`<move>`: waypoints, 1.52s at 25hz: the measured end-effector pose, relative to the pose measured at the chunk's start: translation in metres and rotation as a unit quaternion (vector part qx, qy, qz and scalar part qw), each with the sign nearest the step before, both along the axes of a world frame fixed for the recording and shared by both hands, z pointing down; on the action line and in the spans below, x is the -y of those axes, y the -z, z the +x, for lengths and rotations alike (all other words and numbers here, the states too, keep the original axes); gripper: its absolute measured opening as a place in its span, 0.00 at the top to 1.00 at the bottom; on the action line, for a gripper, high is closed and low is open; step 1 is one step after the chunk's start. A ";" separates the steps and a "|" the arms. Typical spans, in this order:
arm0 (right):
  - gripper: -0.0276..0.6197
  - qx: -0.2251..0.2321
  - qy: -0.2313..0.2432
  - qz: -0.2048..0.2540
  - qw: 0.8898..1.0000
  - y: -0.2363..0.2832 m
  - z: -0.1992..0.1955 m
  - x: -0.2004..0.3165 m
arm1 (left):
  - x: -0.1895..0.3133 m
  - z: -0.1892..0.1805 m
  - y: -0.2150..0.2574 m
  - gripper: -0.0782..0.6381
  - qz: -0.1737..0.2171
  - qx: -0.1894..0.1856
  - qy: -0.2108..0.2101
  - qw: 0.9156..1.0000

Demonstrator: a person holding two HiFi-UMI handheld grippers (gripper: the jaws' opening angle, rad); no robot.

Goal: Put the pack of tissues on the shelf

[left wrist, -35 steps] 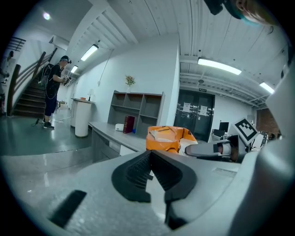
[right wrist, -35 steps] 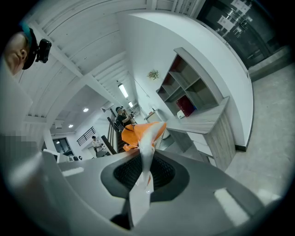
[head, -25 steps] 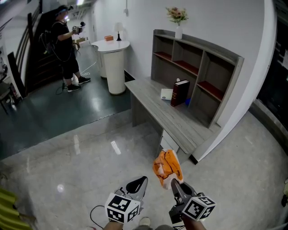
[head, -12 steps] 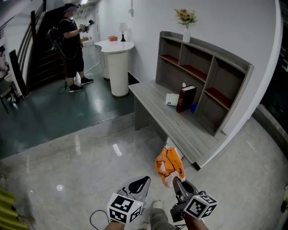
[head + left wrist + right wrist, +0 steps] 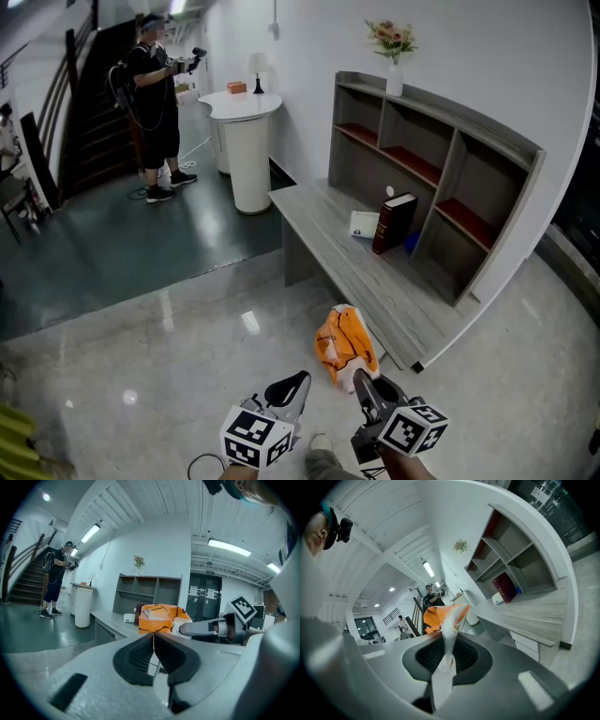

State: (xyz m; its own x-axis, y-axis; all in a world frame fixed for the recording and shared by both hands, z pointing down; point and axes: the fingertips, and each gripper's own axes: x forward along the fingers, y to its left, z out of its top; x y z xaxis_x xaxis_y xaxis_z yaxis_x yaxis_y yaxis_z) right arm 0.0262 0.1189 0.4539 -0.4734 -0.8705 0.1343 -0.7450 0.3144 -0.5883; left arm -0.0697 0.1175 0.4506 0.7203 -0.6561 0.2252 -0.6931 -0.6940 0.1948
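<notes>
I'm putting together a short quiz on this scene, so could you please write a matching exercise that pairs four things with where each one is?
Things:
1. pack of tissues
2. book
3. vase of flowers
4. lamp

Places:
A. on top of the shelf
B. on the white round counter
C. held in the right gripper
D. standing on the grey desk

Pairs: 1-C, 2-D, 3-A, 4-B
</notes>
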 end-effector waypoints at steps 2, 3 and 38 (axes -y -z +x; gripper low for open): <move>0.91 0.000 0.004 0.002 1.000 0.004 0.004 0.017 | 0.017 0.003 0.004 0.90 0.002 0.000 0.005 1.000; 0.91 0.001 0.005 0.003 1.000 0.005 0.006 0.026 | 0.026 0.005 0.006 0.90 0.002 0.001 0.007 1.000; 0.91 0.017 0.038 0.019 0.999 0.014 0.059 0.202 | 0.194 0.052 0.016 0.90 0.023 0.014 0.049 0.998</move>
State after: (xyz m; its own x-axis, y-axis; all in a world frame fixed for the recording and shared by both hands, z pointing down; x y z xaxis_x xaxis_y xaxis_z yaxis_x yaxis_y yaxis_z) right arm 0.0852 -0.0830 0.4403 -0.5427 -0.8357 0.0844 -0.6974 0.3923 -0.5998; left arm -0.0178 -0.0769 0.4342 0.6462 -0.7333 0.2114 -0.7626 -0.6306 0.1441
